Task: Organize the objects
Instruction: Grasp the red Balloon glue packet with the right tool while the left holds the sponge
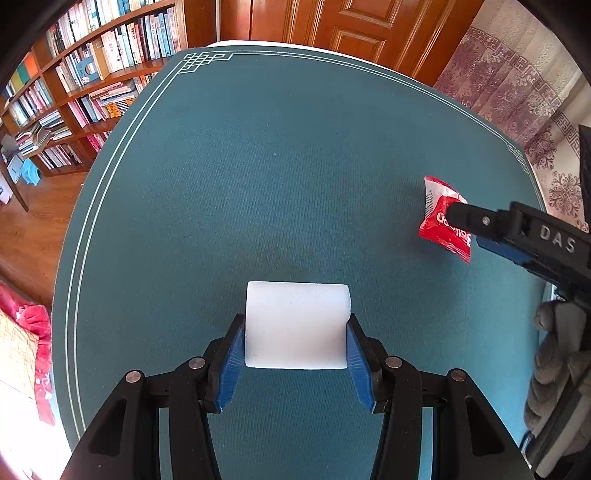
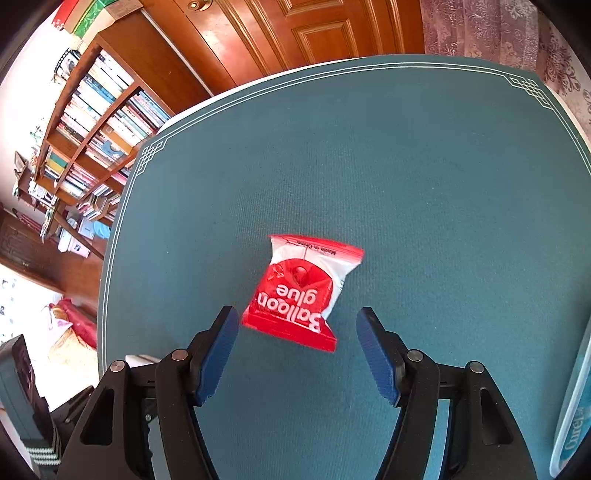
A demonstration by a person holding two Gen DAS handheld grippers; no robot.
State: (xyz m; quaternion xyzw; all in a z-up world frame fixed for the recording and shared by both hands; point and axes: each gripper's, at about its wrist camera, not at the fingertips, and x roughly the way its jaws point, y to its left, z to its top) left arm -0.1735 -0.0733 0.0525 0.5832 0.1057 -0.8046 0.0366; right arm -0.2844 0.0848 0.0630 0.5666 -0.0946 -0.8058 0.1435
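A white block (image 1: 297, 325) sits between the blue pads of my left gripper (image 1: 295, 325), which is shut on it just above the teal table mat (image 1: 258, 166). A red and white "Balloon glue" packet (image 2: 301, 291) lies flat on the mat; it also shows at the right of the left wrist view (image 1: 439, 218). My right gripper (image 2: 297, 321) is open, its fingers either side of the packet's near end, not touching it. The right gripper's finger (image 1: 480, 221) overlaps the packet in the left wrist view.
The mat (image 2: 406, 166) has a white line border. A bookshelf (image 1: 92, 74) stands to the left and a wooden door (image 1: 332, 26) behind the table. A patterned curtain (image 1: 517, 92) hangs at the right. A pale blue container edge (image 2: 572, 406) shows at the right.
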